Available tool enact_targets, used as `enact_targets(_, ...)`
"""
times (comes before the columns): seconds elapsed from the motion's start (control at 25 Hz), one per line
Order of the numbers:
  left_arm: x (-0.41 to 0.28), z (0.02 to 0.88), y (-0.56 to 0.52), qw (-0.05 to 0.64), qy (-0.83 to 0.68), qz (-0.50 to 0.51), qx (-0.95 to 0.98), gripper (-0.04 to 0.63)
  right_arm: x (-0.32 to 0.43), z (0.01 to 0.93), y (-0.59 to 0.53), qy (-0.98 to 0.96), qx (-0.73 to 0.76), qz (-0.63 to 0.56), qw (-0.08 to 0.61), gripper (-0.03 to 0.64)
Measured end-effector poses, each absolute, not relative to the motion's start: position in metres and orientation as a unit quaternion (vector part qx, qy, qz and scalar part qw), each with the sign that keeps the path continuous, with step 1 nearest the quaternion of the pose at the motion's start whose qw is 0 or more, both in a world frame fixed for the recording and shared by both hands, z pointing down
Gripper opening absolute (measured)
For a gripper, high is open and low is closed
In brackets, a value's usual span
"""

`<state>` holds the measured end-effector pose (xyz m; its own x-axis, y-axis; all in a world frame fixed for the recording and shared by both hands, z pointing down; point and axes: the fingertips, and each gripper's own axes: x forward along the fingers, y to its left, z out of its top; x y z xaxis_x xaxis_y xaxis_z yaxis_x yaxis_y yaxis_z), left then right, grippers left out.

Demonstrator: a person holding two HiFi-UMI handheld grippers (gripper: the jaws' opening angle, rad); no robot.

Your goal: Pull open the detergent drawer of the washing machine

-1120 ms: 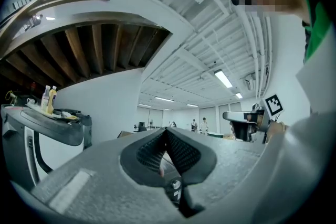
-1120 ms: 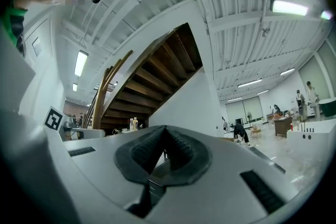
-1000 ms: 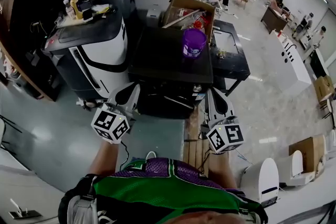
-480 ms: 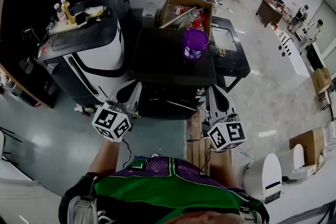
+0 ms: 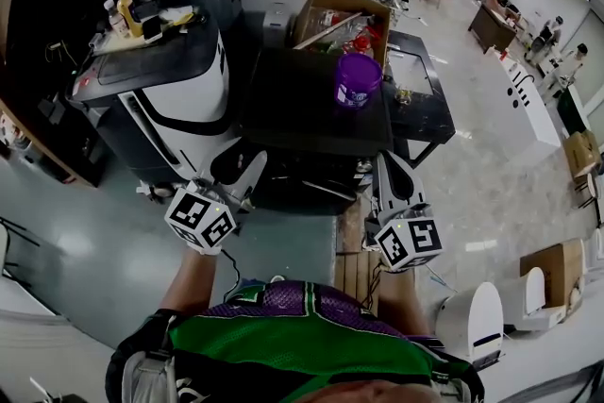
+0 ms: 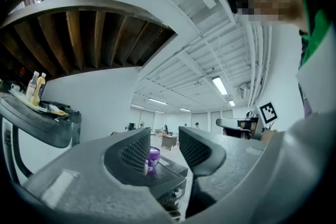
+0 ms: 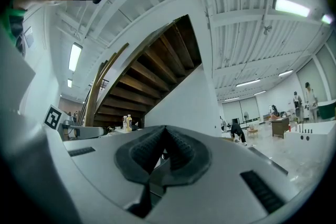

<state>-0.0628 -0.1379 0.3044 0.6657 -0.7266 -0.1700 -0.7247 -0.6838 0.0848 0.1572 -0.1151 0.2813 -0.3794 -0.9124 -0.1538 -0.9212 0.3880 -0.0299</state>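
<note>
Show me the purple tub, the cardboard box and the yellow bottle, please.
purple tub (image 5: 356, 82): head view, its labelled side.
cardboard box (image 5: 314, 14): head view, its left wall.
yellow bottle (image 5: 125, 11): head view, its body.

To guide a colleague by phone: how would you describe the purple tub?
Find the black machine in the middle, right of the white appliance. On its flat top, near the far right corner, stands the purple tub, before an open cardboard box. It alone stands on that top.
</note>
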Motion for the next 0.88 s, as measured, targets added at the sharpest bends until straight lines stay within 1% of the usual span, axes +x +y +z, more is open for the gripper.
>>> enact_targets(0.2,-0.055,0.302,-0.139,0.022,-0.373,-0.117,0.92,0.297,0.156,0.282,-0.116,0.83,-0.553,0.03,0.07,0.002)
enact_targets(0.32,-0.056,0.302,-0.143,0.021,-0.371,-0.119,0.921,0.341,0.152,0.283,-0.118,0.83,-0.553,0.03,0.069,0.002)
enact_targets(0.48,-0.061,0.304,-0.15,0.037,-0.37,-0.128,0.919,0.351,0.148,0.284,-0.12,0.829,-0.554,0.03,0.068,0.002)
enact_targets(0.72,-0.068,0.329,-0.164,0.101,-0.358,-0.148,0.917,0.351,0.136,0.286,-0.127,0.829,-0.554,0.032,0.062,0.002)
enact_targets(0.88,-0.074,0.351,-0.175,0.125,-0.357,-0.144,0.914,0.351,0.124,0.292,-0.135,0.83,-0.553,0.03,0.058,0.002)
